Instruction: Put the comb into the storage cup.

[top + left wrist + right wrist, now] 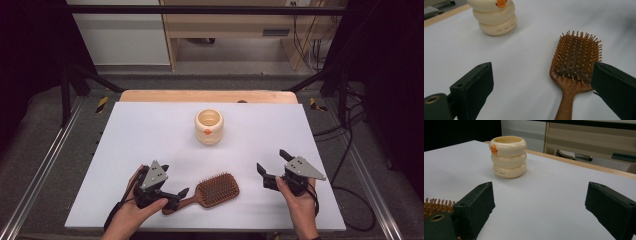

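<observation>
The wooden hairbrush (216, 191) is laid bristles-up on the table (150, 130), nearer the person than the cream cup (208, 126). The left gripper (175, 192) is spread around its handle (presumably for a grasp); the right gripper (270, 167) is held released, apart.

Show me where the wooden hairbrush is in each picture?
High view: the hairbrush lies bristles up near the table's front edge, its handle beside the left gripper.
Left gripper view: at right, handle running to the bottom edge.
Right gripper view: bristles peek in at bottom left.
Shared landmark: the cream ringed cup.
</observation>
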Demonstrator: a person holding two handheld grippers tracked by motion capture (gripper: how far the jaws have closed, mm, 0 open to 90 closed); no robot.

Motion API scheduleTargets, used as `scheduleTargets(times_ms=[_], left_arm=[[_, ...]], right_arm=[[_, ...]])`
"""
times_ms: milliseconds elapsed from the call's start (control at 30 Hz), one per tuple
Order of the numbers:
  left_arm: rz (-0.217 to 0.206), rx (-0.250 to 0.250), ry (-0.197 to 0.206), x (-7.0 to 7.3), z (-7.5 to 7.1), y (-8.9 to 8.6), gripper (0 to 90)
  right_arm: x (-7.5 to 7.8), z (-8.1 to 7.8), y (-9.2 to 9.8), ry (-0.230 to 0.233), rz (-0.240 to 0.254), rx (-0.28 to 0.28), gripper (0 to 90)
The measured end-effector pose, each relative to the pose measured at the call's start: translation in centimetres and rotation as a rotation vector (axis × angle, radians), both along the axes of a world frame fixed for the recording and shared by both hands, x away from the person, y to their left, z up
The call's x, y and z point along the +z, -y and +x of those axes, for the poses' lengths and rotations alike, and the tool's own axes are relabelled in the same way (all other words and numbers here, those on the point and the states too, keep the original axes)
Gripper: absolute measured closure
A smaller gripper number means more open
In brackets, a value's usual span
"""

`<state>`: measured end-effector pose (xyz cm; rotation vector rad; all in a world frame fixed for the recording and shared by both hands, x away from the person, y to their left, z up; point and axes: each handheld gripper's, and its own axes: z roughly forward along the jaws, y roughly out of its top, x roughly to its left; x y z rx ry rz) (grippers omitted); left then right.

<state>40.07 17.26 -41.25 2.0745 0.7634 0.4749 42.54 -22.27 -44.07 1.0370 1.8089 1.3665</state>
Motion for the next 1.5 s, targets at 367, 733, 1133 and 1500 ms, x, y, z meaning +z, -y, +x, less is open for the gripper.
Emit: scheduleTargets(times_ms=[367,733,1133,1500], left_arm=[[0.072,-0.043,-0.06,-0.9,0.7,0.2,4.7],[0.143,-0.085,-0.098,-1.8,1.7,1.1,5.1],[0.173,-0.14,-0.144,-2.2,1.8,1.2,6.5],[0.239,-0.18,-0.198,-2.6,2.1,2.6,10.8]], right_arm=[[-0.2,0.0,-0.1,-0.016,-0.006,0.004,9.1],[-0.4,0.1,-0.3,-0.04,-0.016,0.013,8.9],[-0.6,0.2,-0.1,-0.061,-0.001,0.003,8.2],[-0.6,0.4,-0.2,-0.072,-0.003,0.003,8.2]])
